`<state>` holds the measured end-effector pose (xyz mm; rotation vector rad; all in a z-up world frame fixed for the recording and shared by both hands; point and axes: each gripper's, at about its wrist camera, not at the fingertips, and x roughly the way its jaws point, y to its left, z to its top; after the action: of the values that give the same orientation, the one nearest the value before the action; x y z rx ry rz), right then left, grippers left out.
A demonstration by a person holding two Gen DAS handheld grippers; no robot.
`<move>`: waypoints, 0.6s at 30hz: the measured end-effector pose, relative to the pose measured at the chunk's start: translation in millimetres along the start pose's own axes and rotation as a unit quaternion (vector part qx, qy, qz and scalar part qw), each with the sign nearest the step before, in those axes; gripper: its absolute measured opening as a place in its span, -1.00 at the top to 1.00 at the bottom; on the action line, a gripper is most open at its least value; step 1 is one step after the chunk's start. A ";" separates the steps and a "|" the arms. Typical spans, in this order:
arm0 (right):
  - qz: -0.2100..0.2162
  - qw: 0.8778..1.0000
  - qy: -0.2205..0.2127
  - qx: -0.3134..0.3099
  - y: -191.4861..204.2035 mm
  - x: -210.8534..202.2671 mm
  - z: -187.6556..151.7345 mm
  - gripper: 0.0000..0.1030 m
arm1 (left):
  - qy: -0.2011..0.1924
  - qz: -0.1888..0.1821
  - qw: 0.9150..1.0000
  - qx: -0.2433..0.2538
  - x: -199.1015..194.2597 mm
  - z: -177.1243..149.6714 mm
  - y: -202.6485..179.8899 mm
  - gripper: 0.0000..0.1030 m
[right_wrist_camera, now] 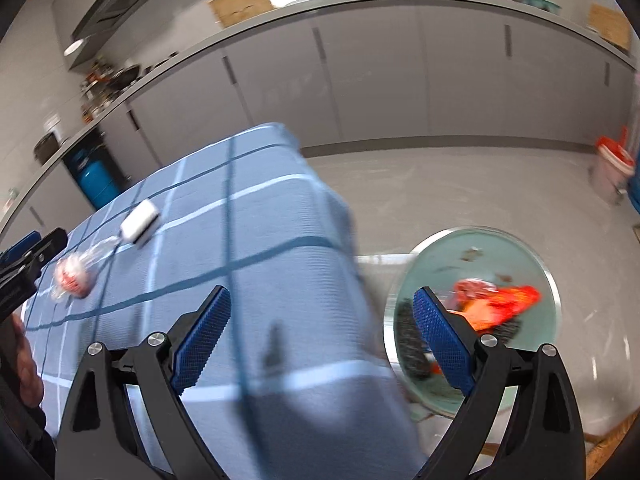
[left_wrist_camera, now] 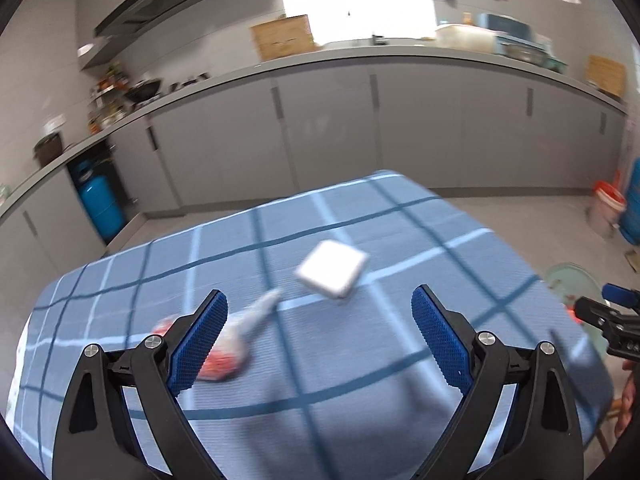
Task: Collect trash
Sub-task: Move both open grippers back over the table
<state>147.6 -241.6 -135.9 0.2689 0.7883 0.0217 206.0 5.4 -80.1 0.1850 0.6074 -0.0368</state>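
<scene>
A crumpled clear plastic wrapper with red print lies on the blue checked tablecloth, just by the left finger of my open, empty left gripper. A white square packet lies farther ahead. Both also show in the right wrist view: the wrapper and the packet. My right gripper is open and empty above the table's right edge. Beside the table, a round pale green bin holds orange and red trash.
Grey kitchen cabinets and a counter run along the back. A blue gas cylinder stands at the left. A red-and-white bucket stands on the floor at the right. The other gripper shows at the right edge.
</scene>
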 end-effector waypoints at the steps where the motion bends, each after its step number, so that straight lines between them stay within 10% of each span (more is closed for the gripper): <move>1: 0.006 1.000 0.003 -0.007 9.5 3.1 1.2 -0.77 | 0.002 0.007 1.000 -0.006 2.6 -1.0 9.0 -0.79; 18: 0.058 0.996 0.020 -0.066 101.4 39.3 15.6 -0.78 | 0.035 0.061 0.996 -0.054 25.5 -20.0 91.1 -0.79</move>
<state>194.6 -142.6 -127.8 0.1885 0.8061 0.1879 223.8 99.1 -95.9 0.1179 0.6658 0.1217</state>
